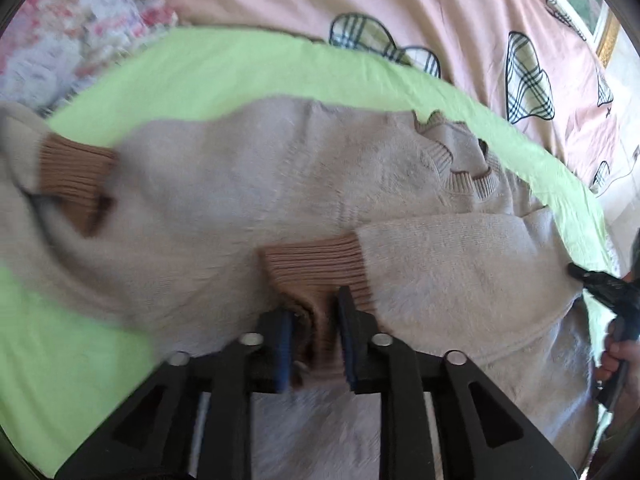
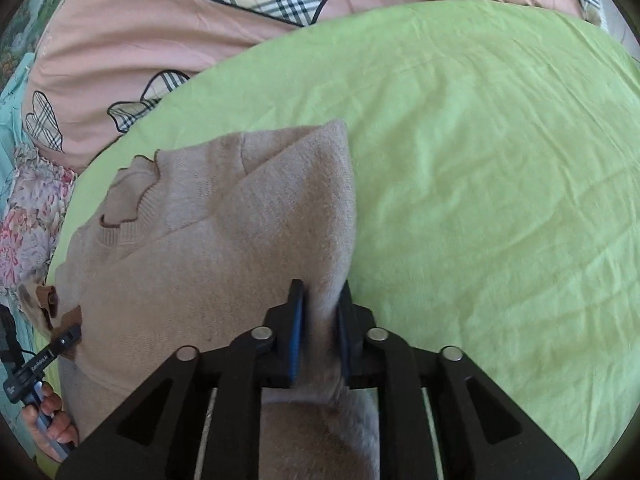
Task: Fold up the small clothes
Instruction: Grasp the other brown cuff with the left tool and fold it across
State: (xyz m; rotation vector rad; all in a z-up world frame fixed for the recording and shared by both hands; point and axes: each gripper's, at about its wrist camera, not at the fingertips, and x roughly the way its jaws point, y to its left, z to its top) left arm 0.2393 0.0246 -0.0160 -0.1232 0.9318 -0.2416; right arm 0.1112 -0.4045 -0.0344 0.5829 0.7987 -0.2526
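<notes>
Two grips share one beige sweater [image 1: 248, 184] spread on the green sheet [image 1: 224, 68]. From the left wrist view, our left gripper [image 1: 312, 320] pinches the brown ribbed cuff [image 1: 316, 264] of a sleeve folded across the body; we judge that ribbing firmer than the limp, light knit. From the right wrist view, our right gripper [image 2: 318, 320] clamps the sweater's folded side edge, a soft, fuzzy double layer likely to sag.

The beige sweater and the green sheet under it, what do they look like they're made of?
The beige sweater looks like a soft fuzzy knit, perhaps wool or acrylic: fine stitch rows, a matte nap, and ribbed brown cuffs. The green sheet looks like thin woven cotton or a blend: flat, matte, finely creased. Both grippers pinch the knit, which bunches softly.
</notes>
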